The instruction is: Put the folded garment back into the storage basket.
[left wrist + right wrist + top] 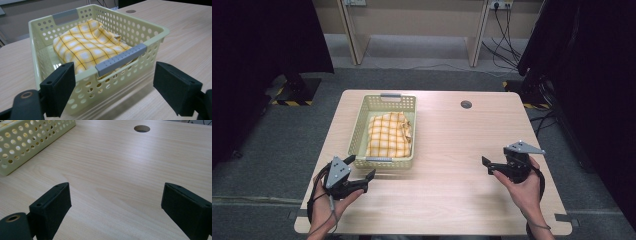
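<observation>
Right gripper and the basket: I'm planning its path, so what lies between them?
Nothing: in the high view only bare table lies between the right gripper and the basket; the right gripper view agrees.

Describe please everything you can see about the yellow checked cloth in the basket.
The cloth is soft-looking fabric, yellow with white squares and thin dark lines. It lies crumpled and loosely folded inside the pale perforated plastic basket, heaped toward its right side, rising about to the rim. It touches the basket alone; the left hand-held gripper waits open before it.
</observation>
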`<move>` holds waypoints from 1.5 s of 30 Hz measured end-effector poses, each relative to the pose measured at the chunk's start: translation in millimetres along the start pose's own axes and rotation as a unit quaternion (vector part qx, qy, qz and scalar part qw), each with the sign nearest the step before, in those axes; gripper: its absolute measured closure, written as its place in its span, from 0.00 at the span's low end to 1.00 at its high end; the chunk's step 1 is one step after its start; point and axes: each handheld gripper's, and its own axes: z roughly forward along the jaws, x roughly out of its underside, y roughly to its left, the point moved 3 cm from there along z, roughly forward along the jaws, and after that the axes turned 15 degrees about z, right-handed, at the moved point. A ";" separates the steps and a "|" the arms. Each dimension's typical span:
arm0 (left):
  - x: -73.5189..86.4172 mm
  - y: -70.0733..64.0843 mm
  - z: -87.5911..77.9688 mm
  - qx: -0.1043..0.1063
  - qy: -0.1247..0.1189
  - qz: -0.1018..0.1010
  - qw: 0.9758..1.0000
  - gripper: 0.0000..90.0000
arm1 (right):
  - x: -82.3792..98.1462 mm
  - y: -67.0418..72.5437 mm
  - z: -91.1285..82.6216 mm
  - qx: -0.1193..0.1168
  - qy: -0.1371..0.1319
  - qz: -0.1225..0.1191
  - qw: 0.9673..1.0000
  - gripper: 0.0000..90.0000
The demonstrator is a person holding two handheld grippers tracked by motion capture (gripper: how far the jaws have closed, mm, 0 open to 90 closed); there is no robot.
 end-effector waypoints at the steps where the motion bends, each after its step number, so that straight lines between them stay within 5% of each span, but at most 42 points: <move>1: 1.1 -1.2 0.0 0.001 0.000 -0.001 1.000 0.19 | 1.3 -0.5 -0.7 0.000 -0.001 0.002 1.000 0.11; 15: 7.0 -15.6 -3.1 -0.002 -0.016 0.002 1.000 0.19 | 17.2 -4.7 -6.3 0.005 -0.006 0.009 1.000 0.10; 45: 27.1 -17.4 -1.8 -0.013 -0.019 0.001 1.000 0.19 | 39.0 -17.3 -14.3 0.028 -0.028 0.015 0.999 0.10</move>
